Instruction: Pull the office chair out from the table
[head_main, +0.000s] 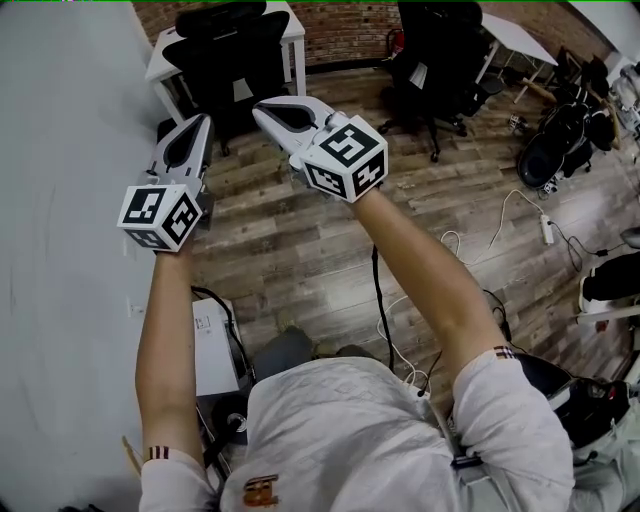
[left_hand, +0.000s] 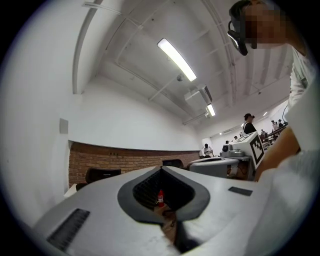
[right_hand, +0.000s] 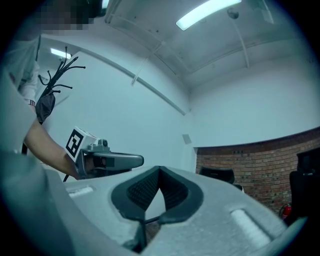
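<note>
Both tools are closed tight with nothing in them: the left gripper (head_main: 203, 122) and right gripper (head_main: 264, 111) are held out level over the floor (head_main: 300, 230), well short of the chair (head_main: 222, 52).

The jaws would have to open before either can take hold, and a reach made with them shut would only nudge the backrest further in. The chair probably rolls and swivels, so a pull on one side could turn it instead of drawing it out, and its base could catch a leg of the table (head_main: 297, 40). A second chair (head_main: 440, 55) stands far right, easily mistaken for the target. A cable (head_main: 378, 300) lies on the floor near the person, a likely snag when stepping back.

The chair is black, high-backed with a headrest. It sits far left, pushed under the white table, its back facing the person.
</note>
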